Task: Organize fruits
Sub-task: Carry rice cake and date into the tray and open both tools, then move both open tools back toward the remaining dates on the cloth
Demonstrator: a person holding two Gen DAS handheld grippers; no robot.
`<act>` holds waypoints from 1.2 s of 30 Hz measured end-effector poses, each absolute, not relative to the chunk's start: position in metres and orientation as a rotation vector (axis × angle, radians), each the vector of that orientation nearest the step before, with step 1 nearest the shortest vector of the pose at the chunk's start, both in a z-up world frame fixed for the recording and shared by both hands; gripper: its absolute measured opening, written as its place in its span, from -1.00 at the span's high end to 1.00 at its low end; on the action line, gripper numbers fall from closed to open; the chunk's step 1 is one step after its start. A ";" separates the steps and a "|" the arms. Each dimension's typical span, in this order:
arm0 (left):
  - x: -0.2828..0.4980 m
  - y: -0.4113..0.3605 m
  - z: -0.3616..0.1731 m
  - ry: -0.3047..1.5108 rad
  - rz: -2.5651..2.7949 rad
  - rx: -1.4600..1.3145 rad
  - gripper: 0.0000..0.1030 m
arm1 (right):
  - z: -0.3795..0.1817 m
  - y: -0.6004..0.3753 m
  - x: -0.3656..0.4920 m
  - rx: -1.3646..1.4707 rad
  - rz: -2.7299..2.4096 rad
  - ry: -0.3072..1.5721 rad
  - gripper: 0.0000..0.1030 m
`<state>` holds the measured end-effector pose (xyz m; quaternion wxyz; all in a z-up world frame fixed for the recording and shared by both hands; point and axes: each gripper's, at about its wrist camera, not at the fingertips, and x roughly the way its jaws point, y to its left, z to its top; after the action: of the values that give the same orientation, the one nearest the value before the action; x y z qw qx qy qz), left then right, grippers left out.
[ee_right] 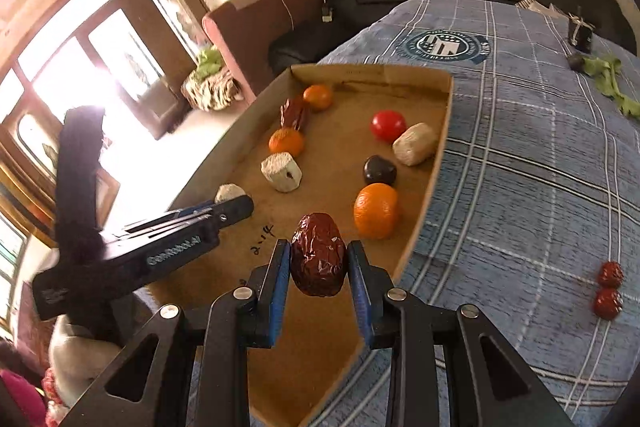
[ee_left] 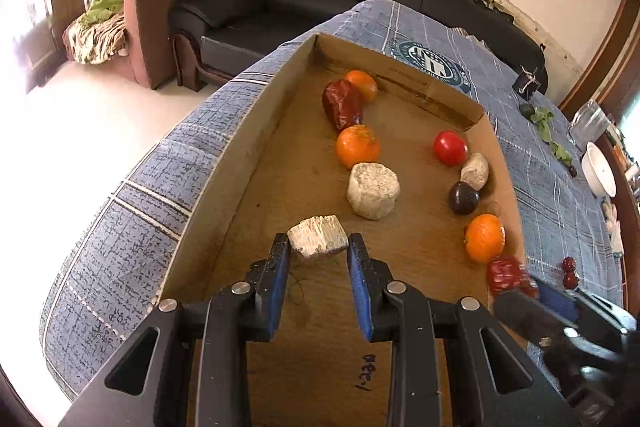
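Observation:
A shallow cardboard tray [ee_left: 248, 131] lies on a blue plaid cloth. My left gripper [ee_left: 318, 247] is shut on a pale white chunk [ee_left: 318, 237] over the tray's near left part. My right gripper [ee_right: 319, 257] is shut on a wrinkled red date [ee_right: 319, 261], held over the tray's near right edge; the date also shows in the left wrist view [ee_left: 506, 273]. In the tray lie oranges [ee_left: 357, 145] [ee_left: 485, 238], a red tomato [ee_left: 450, 147], a dark plum [ee_left: 463, 197], another date [ee_left: 342, 104] and white chunks [ee_left: 373, 190] [ee_left: 475, 171].
Two small red dates [ee_right: 609, 289] lie on the cloth [ee_right: 520, 163] right of the tray. Green leaves [ee_right: 608, 79], a dark fruit [ee_right: 576, 62] and a black clip [ee_right: 580, 33] lie at the far right. A white bowl [ee_left: 598, 169] and black sofa [ee_left: 280, 7] stand beyond.

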<state>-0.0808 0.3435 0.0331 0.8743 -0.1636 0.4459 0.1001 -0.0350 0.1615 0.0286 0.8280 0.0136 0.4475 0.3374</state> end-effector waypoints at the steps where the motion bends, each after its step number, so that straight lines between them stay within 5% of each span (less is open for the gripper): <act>1: -0.082 0.345 0.033 0.927 0.200 -0.354 0.45 | 0.026 0.163 -0.035 0.024 0.714 0.952 0.38; 15: -0.109 0.350 0.059 0.830 0.173 -0.423 0.01 | 0.032 0.158 -0.037 0.043 0.703 0.905 0.35; 23: -0.143 0.321 0.097 0.700 0.214 -0.378 -0.73 | 0.055 0.110 -0.049 0.137 0.671 0.842 0.31; 32: -0.160 0.253 0.110 0.655 0.178 -0.338 -0.75 | 0.050 -0.003 -0.037 0.482 0.598 0.932 0.31; 36: -0.166 0.224 0.115 0.615 0.205 -0.222 -0.75 | 0.053 -0.074 -0.033 0.523 0.470 0.915 0.01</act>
<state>-0.1663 0.2242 0.1151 0.9419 -0.1090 0.3014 0.1006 -0.0326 -0.0739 0.0533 0.8381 0.2473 0.4325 0.2222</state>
